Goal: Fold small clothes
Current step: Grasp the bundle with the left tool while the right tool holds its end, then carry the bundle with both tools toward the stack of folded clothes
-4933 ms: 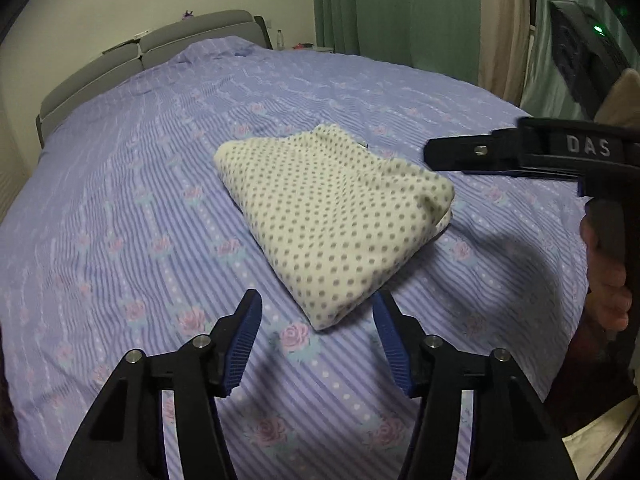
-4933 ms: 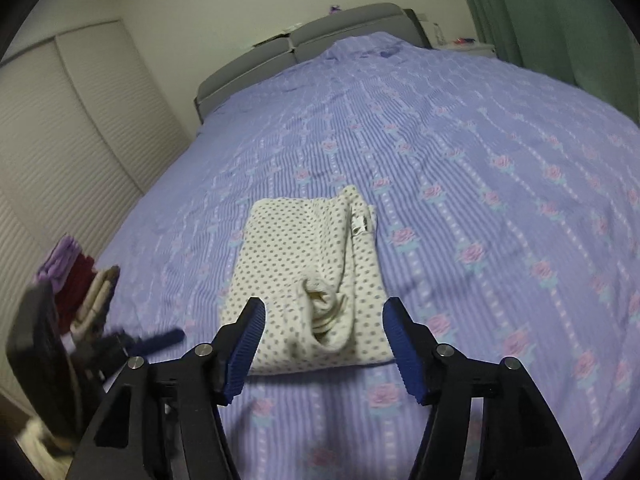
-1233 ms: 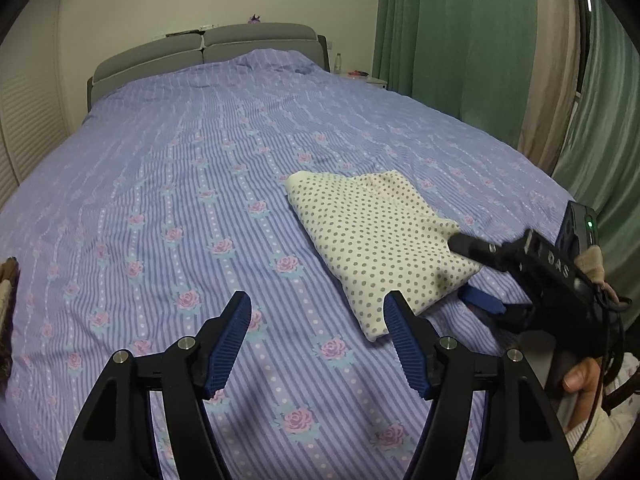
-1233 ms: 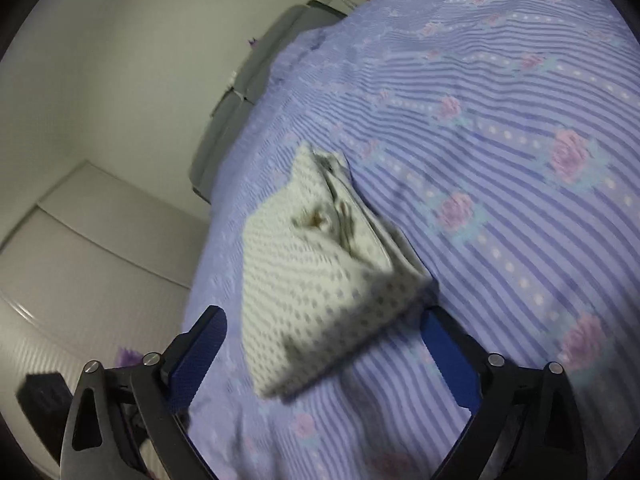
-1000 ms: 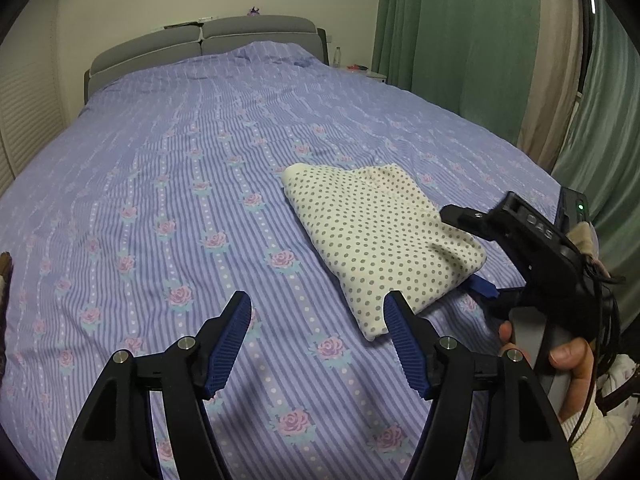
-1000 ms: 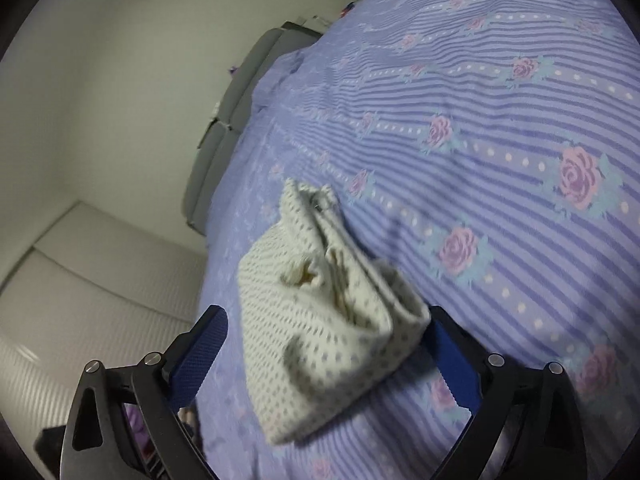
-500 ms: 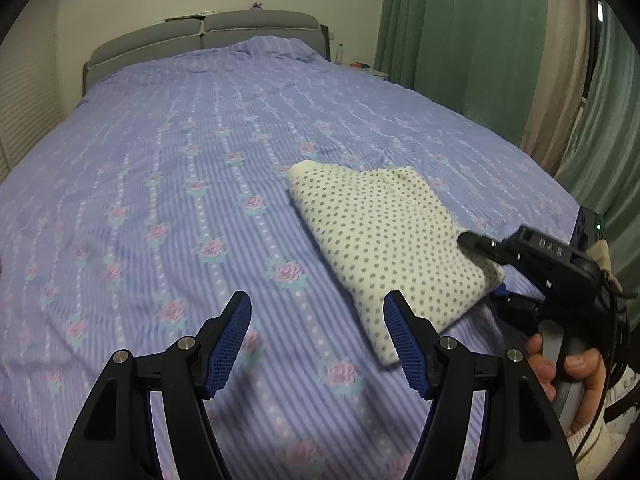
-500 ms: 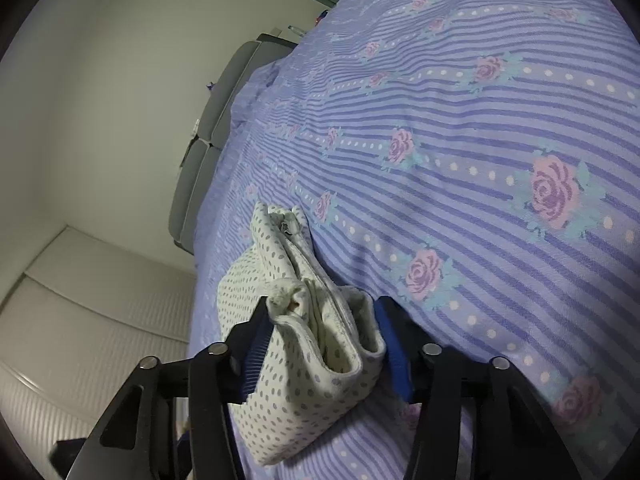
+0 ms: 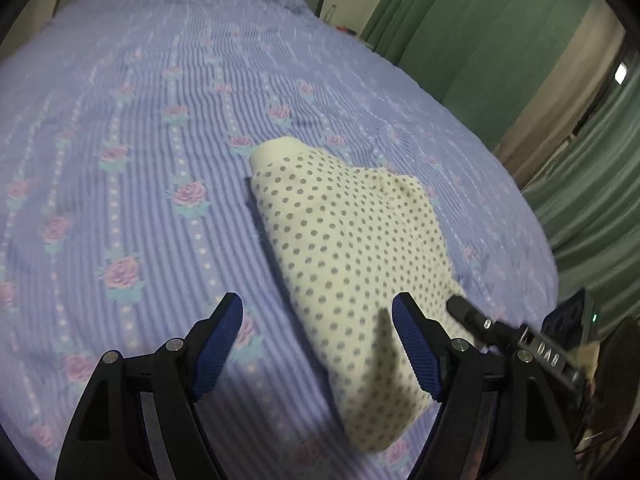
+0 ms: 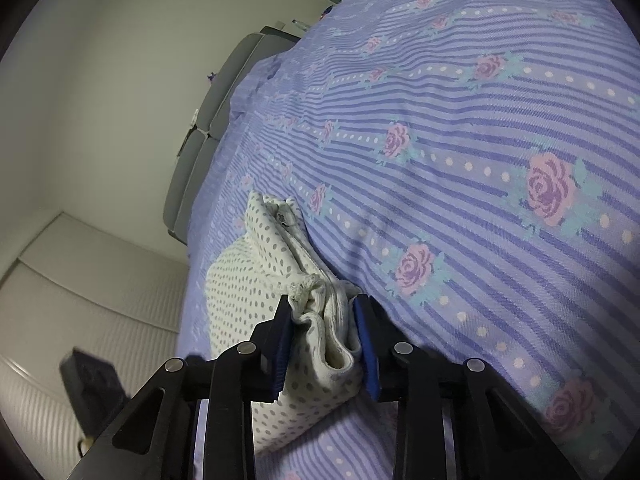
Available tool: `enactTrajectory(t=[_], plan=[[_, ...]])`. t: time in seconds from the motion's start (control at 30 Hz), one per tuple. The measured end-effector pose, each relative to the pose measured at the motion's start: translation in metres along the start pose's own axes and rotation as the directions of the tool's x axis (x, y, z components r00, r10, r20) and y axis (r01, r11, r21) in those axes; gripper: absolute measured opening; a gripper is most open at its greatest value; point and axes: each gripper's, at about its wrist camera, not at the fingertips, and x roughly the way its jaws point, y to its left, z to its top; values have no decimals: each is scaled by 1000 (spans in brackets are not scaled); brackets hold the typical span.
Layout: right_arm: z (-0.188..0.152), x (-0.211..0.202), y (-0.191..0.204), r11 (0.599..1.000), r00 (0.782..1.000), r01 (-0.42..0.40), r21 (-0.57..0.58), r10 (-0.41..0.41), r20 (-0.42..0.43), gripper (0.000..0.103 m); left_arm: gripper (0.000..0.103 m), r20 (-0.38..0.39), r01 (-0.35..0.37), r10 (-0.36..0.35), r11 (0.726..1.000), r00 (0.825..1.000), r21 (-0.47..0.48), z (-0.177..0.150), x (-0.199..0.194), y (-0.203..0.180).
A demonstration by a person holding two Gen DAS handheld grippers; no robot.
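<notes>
A cream folded garment dotted with grey spots lies on a lilac bedspread striped in darker violet, with rows of white dots and pink roses on teal leaves. The black hand-held grippers carry blue pads. Green curtains hang beside a beige strip; the headboard is grey, the wall off-white.

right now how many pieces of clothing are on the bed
1: a dotted folded garment on the striped bedspread, its near corner pinched by the right gripper. None hidden that I can tell.
</notes>
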Motion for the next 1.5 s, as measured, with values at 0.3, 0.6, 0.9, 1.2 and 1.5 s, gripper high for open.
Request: enactTrajectory(t=[0.3,0.6,0.9,1.2,1.5], plan=[[-2,3,5,997,999,46,-67,-46,5,29,65,-40,40,-40,999,998,1,10,29,-8],[-2,3,18,987,997,76,-141,-75,12,27,37,-21,1,0,999,1000,48,13,26,-18],[-5,-8,39,974,996,90,-207,-84,34,24,21,44,-45,40,990,998,132,16,3,-38],[-11,-39,76,959,998,36,-280,-20,61,23,20,154,-86,53,973,987,215,14,-62,-56],[-38,-76,144,922,993,-52,-384,89,82,23,20,290,-146,79,965,954,219,4,-161,-52]])
